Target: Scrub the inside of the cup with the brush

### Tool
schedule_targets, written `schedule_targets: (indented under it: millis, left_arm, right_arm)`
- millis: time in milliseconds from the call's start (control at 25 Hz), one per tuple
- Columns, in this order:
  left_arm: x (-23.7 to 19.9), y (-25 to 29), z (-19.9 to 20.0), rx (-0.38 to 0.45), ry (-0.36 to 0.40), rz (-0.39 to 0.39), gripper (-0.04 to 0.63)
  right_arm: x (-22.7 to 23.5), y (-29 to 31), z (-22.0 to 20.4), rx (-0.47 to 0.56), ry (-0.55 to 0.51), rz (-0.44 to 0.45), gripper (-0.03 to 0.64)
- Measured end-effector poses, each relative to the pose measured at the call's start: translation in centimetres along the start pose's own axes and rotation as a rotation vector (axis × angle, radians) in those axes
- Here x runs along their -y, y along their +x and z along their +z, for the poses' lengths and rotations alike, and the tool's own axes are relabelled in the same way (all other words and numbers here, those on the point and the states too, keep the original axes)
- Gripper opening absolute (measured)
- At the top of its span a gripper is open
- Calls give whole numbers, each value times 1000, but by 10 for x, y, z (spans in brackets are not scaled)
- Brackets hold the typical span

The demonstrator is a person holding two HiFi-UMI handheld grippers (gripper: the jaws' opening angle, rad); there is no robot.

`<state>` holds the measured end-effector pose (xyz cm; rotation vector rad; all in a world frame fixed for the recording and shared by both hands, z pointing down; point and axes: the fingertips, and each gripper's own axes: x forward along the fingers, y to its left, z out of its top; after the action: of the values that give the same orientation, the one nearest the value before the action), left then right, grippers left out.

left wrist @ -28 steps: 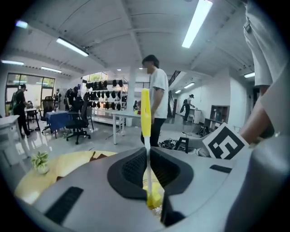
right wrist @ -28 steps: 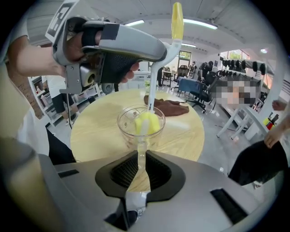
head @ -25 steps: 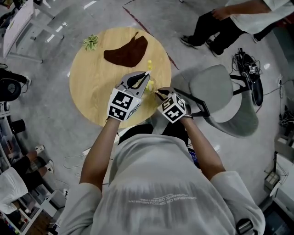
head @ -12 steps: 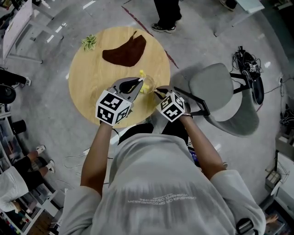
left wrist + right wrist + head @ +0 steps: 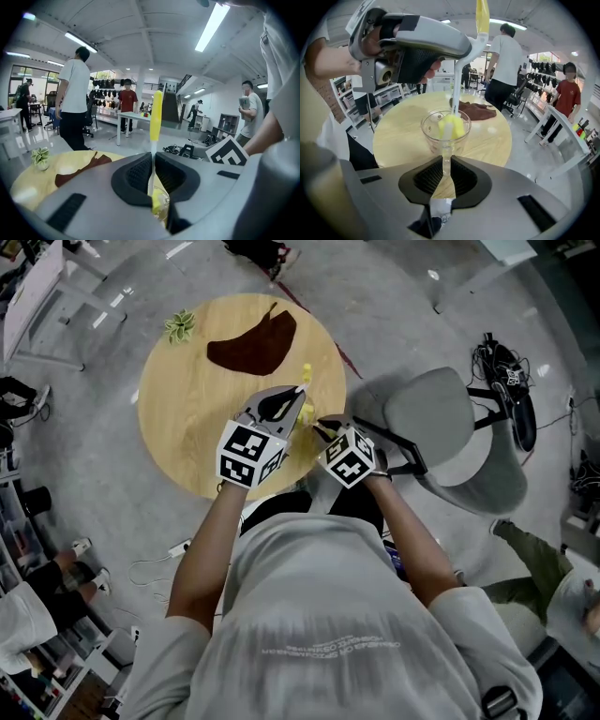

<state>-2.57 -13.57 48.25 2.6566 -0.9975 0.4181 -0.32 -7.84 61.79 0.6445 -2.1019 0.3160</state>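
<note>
Cup (image 5: 446, 133) of clear glass, upright on the round wooden table (image 5: 187, 427), near the edge closest to the person. Sits pinched by its clear handle between the pads of the right gripper (image 5: 444, 169). Above it, left gripper (image 5: 153, 176), jaws pressed together on the thin white stem of the brush (image 5: 156, 117). Yellow sponge head down inside the cup, yellow grip end pointing up. Brown cloth (image 5: 251, 343) and small plant (image 5: 180, 326) well apart, at the table's far side.
</note>
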Motion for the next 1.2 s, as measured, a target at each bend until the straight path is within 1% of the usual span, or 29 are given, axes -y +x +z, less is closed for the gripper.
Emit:
schedule_targets:
  millis: [200,360,520,680,840,1040,1120,1200]
  left_arm:
    - [-18,-3,1,20,26,70,37]
    - [-28,-16,-1,-3,19,90,38]
    - [-29,-34,-10,-47,-27,75,38]
    - [-25,-45,-13,-64,-97,28,37]
    - [-24,-47,-11,-41,-174,6,37]
    - [-26,-34,-5,11,-235,16,38]
    - [-27,-26,-5,25,-239,34,38]
    - [-30,-19,-5,36,-227,67,38]
  right_arm:
    - [0,0,0,0,3,-2,75]
    - [-1,-1,0,-1,3,-4,75]
    - [-1,0,0,-3,2,-8,75]
    - [0,1,1,-3,-3,-13,75]
    - [0,1,0,-2,4,-13,75]
    - [-1,0,1,-4,5,-16,75]
    - [-1,1,1,-7,4,-14,75]
    - [0,1,1,-9,4,-12,75]
